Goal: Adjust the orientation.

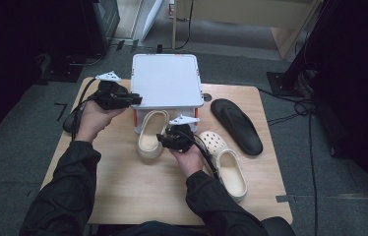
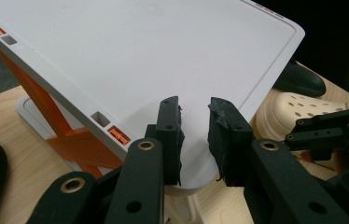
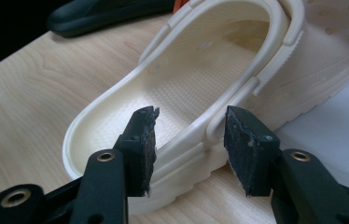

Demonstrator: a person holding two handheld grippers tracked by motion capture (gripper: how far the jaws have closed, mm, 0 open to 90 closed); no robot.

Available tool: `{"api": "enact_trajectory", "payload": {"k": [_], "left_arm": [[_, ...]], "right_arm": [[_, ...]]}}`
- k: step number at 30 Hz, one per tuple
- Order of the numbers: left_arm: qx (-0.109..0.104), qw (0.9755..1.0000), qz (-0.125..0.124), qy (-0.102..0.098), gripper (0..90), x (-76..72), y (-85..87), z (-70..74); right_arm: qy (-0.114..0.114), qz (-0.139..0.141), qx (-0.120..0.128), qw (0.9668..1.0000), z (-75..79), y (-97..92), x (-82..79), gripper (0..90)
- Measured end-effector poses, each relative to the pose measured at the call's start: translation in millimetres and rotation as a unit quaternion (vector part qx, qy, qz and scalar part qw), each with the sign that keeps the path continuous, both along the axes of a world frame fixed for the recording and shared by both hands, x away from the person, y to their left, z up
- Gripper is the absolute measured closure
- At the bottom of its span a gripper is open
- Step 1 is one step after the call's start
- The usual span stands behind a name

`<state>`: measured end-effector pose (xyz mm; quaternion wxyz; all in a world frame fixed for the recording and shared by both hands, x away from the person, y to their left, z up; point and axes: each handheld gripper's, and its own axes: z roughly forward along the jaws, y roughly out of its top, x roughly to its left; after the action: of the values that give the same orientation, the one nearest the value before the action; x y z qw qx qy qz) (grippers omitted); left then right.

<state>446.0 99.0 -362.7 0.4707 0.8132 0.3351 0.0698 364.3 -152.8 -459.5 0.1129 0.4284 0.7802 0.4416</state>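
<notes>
Cream clog (image 1: 152, 133) at centre frame of the high view, toe tucked under the white shelf (image 1: 166, 78), heel toward the lower edge. Its long axis runs nearly up-and-down in that view, tilting slightly to the left at the heel. The right gripper (image 1: 165, 140) sits at the clog's right flank, much nearer than the left gripper (image 1: 135, 101), which hangs over the shelf's left front corner in the upper left.

In the right gripper view the clog (image 3: 182, 93) stretches from lower left to upper right; its side wall and folded-forward heel strap pass between the jaws, which stand moderately parted with visible gaps at both pads, so nothing is clamped. A coming grasp would probably turn on closing across this wall. In the left gripper view the left gripper (image 2: 195, 135) shows a narrow gap with nothing in it, the shelf top (image 2: 154, 51) behind.

The clog is matt, moulded foam with a ribbed sole edge and a textured footbed. Its partner (image 1: 226, 160) lies on the bench (image 1: 138, 196) at lower right, a black flip-flop (image 1: 236, 125) beyond it.
</notes>
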Motion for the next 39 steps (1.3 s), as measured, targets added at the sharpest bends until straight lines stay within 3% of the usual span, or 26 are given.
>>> {"api": "enact_trajectory", "payload": {"k": [4, 5, 9, 17, 20, 23, 26, 29, 31, 32, 35, 36, 38, 39], "left_arm": [[0.000, 1.0000, 0.000, 0.000, 74.5, -0.3, -0.2, 0.1], [0.000, 1.0000, 0.000, 0.000, 74.5, -0.2, -0.1, 0.0], [0.000, 1.0000, -0.001, 0.000, 74.6, 0.0, 0.1, 0.0], [-0.001, 1.0000, -0.001, 0.001, 74.5, 0.1, 0.3, -0.1], [-0.001, 1.0000, -0.001, 0.000, 74.5, 0.1, 0.0, -0.1], [-0.002, 1.0000, -0.001, 0.002, 74.5, 0.2, 0.5, -0.3], [-0.003, 1.0000, -0.001, 0.003, 74.5, 0.5, 0.6, -0.3], [-0.003, 1.0000, -0.001, 0.004, 74.5, 0.4, 0.6, -0.2], [-0.002, 1.0000, 0.001, 0.004, 74.5, 0.3, 0.2, -0.1], [-0.001, 1.0000, 0.001, 0.002, 74.5, 0.1, -0.2, 0.1], [-0.001, 1.0000, 0.001, 0.004, 74.5, 0.1, 0.0, 0.2], [-0.003, 1.0000, 0.001, 0.006, 74.5, 0.5, 0.4, 0.1], [-0.003, 1.0000, 0.001, 0.006, 74.6, 0.5, 0.4, 0.1], [-0.003, 1.0000, 0.002, 0.005, 74.5, 0.3, 0.1, 0.2]], "right_arm": [[0.000, -0.012, -0.018, 0.9998, -3.6, 3.8, 3.3, 49.8], [0.012, -0.022, -0.009, 0.9996, -7.8, 2.8, 6.0, 48.9], [0.015, -0.033, 0.001, 0.9993, -12.9, 3.4, 11.5, 48.7], [0.014, -0.016, 0.002, 0.9998, -14.2, 9.3, 21.8, 50.7], [-0.001, -0.002, -0.013, 0.9999, -15.3, 12.8, 25.8, 50.6], [0.001, -0.003, -0.012, 0.9999, -15.1, 12.5, 25.7, 50.2], [0.014, 0.000, 0.001, 0.9999, -11.5, 10.4, 18.9, 48.3], [0.022, 0.016, -0.003, 0.9996, -3.5, 7.2, 3.5, 47.4], [0.020, 0.020, -0.004, 0.9996, -1.7, 6.3, 0.4, 47.4], [0.016, 0.031, -0.003, 0.9994, 4.7, 3.9, -10.5, 47.6], [0.007, 0.044, -0.011, 0.9989, 8.1, 3.1, -20.6, 48.2], [-0.008, 0.072, -0.023, 0.9971, 9.0, 5.6, -33.0, 52.3], [-0.013, 0.084, -0.027, 0.9960, 8.6, 8.2, -39.6, 55.7], [-0.013, 0.112, -0.029, 0.9933, 6.1, 14.8, -51.6, 65.4]]}}
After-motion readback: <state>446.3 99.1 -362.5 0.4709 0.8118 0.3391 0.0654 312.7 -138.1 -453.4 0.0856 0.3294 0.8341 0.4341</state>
